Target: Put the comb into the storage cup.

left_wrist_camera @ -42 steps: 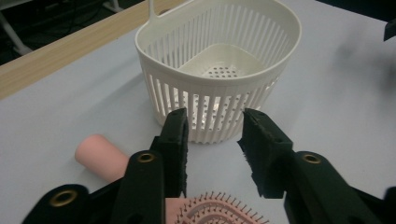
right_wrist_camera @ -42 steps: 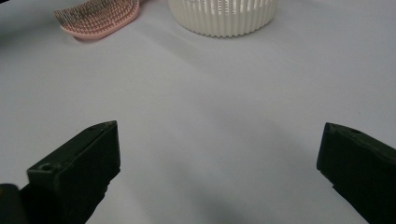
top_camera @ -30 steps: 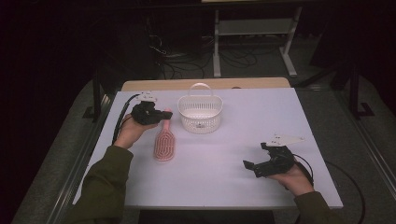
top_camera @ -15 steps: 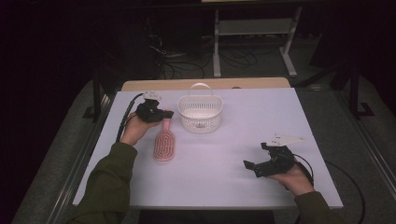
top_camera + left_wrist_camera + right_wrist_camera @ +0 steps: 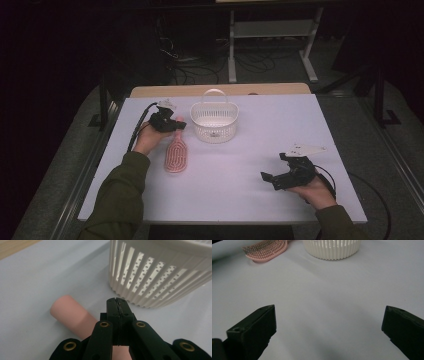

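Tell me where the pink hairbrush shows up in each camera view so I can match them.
High view: pink hairbrush lies left of centre, handle toward the left tongs.
Left gripper view: its pink handle runs under the shut jaws, lower left.
Right gripper view: its bristled head sits top left.
Shared landmark: the white basket, right beside the brush.

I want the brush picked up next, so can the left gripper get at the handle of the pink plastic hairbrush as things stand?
Probably yes. The left gripper hovers right over the pink plastic hairbrush handle with nothing between, and the white slotted plastic basket stands clear beside it. Its jaws are shut, so they must open first.
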A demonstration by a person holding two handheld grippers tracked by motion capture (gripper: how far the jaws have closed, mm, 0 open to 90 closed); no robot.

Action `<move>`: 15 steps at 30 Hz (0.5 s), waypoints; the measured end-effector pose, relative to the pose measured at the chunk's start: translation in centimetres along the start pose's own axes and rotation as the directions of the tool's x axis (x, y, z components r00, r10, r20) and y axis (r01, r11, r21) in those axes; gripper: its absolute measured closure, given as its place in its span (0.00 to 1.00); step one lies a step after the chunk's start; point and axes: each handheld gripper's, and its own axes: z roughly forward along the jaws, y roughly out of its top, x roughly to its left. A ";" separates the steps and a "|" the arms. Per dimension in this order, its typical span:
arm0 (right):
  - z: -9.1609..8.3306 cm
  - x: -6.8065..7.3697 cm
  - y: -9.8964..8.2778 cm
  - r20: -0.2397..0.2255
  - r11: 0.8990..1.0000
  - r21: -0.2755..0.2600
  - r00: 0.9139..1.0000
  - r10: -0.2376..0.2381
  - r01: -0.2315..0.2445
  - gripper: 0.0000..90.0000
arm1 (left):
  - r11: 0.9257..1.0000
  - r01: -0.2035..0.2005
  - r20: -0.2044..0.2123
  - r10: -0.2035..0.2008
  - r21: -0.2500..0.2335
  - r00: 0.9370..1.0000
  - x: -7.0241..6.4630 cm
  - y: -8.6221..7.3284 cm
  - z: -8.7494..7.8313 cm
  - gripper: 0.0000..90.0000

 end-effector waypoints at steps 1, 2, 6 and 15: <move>0.0 0.0 0.0 0.001 1.000 0.001 1.000 -0.001 0.001 0.00 | 1.000 0.001 -0.001 -0.001 0.003 1.000 0.0 0.0 0.1 1.00; 0.0 0.0 0.0 0.000 1.000 0.001 1.000 0.000 0.000 0.00 | 1.000 0.001 0.000 -0.001 0.005 1.000 0.0 0.0 0.2 1.00; 0.0 0.0 0.0 -0.003 1.000 0.003 1.000 -0.001 0.001 0.00 | 1.000 -0.003 -0.006 0.003 0.015 1.000 0.0 -0.1 0.5 1.00; 0.0 0.0 -0.1 -0.004 1.000 0.003 1.000 -0.003 0.003 0.00 | 0.999 -0.007 -0.011 0.008 0.031 1.000 0.1 -0.4 0.9 1.00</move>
